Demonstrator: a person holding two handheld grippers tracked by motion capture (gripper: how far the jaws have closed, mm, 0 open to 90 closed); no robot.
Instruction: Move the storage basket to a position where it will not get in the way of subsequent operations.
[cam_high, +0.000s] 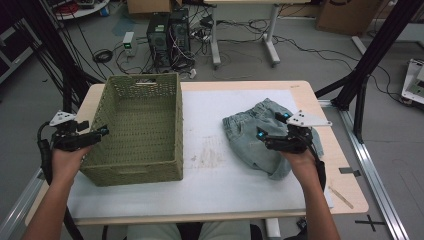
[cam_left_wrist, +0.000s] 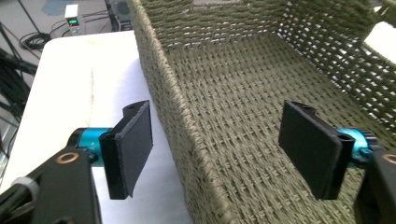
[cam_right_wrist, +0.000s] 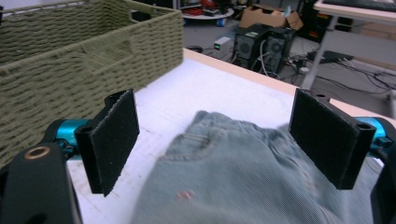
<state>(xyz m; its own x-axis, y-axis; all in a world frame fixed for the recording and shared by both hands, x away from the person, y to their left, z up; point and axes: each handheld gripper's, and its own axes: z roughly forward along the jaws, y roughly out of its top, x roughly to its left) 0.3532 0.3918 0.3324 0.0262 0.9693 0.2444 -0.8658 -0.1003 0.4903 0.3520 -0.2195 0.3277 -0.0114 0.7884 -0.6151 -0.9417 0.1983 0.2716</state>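
Both sets of jaws stood wide apart, nothing gripped! The right gripper (cam_right_wrist: 215, 144) hovered over the denim shorts (cam_high: 262, 137) lying crumpled on the table (cam_high: 240, 195), while the left gripper (cam_left_wrist: 219, 149) straddled the wicker basket's (cam_high: 135, 170) left wall.

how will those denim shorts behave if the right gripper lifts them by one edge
The crumpled light blue denim shorts lie in soft folds, so they will probably droop rather than hold shape. Pinched at one edge, the rest may drag across the white table cover. They seem light and unlikely to slip.

A lab: computer towers (cam_high: 168, 37), floor cables (cam_high: 240, 30).
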